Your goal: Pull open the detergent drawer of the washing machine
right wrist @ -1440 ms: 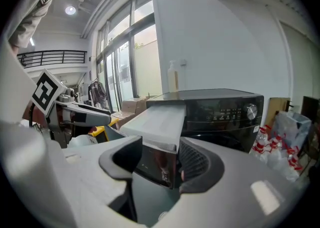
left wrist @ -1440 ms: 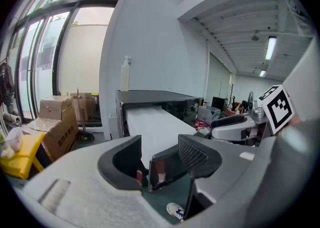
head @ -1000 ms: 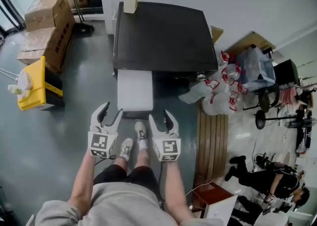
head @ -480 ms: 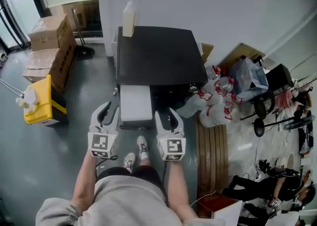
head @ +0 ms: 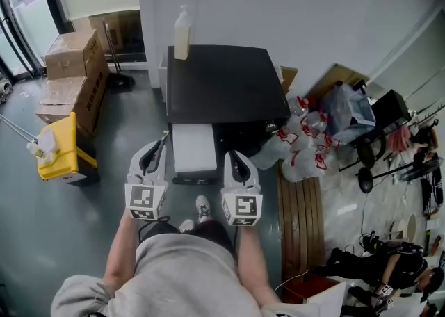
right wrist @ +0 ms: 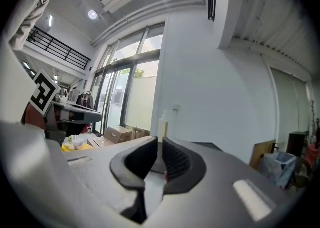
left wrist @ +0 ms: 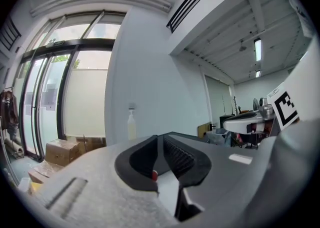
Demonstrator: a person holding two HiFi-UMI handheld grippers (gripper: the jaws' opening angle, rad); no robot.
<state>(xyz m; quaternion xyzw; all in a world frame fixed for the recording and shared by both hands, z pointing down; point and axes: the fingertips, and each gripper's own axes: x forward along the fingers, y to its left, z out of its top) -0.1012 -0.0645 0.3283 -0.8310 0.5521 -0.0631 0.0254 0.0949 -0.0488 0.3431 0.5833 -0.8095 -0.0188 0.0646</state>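
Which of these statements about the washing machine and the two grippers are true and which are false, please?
1. A white bottle stands on the black top of the washing machine. True.
2. The left gripper holds the bottle. False: its fingers have just been closing on nothing and are shut.
3. The fingers of the right gripper stand wide apart. False: they have just been closing and are together, with nothing between them.
4. A yellow container stands on the floor, left of the machine in the head view. True.
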